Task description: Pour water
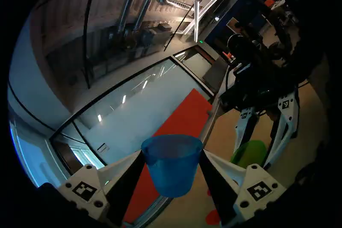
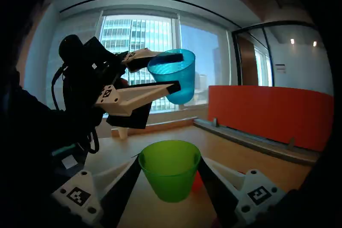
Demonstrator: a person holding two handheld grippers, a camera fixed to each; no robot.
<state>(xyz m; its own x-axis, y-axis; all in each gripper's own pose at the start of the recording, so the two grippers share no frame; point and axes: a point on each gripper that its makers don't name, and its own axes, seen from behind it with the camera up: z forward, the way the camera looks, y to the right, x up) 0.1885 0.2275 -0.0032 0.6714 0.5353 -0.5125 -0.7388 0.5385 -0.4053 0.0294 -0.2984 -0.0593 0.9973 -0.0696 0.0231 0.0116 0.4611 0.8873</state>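
A blue see-through cup [image 1: 172, 172] sits between my left gripper's [image 1: 172, 159] fingers, which press on its sides. In the right gripper view that blue cup [image 2: 175, 76] hangs high, slightly tilted, held by the left gripper [image 2: 179, 71], up and behind the green cup. My right gripper [image 2: 170, 164] is shut on a green cup [image 2: 170, 176], upright just over the wooden table [image 2: 239, 151]. In the left gripper view the right gripper [image 1: 253, 153] holds the green cup [image 1: 249, 151] at lower right. I cannot tell whether either cup holds water.
An orange partition [image 2: 273, 112] runs along the table's right side above a metal rail [image 2: 248, 138]. Large windows [image 2: 141, 35] stand behind, with a small white cup [image 2: 123, 133] on the sill. A red spot [image 2: 197, 183] lies on the table behind the green cup. A dark sleeve [image 2: 30, 125] fills the left.
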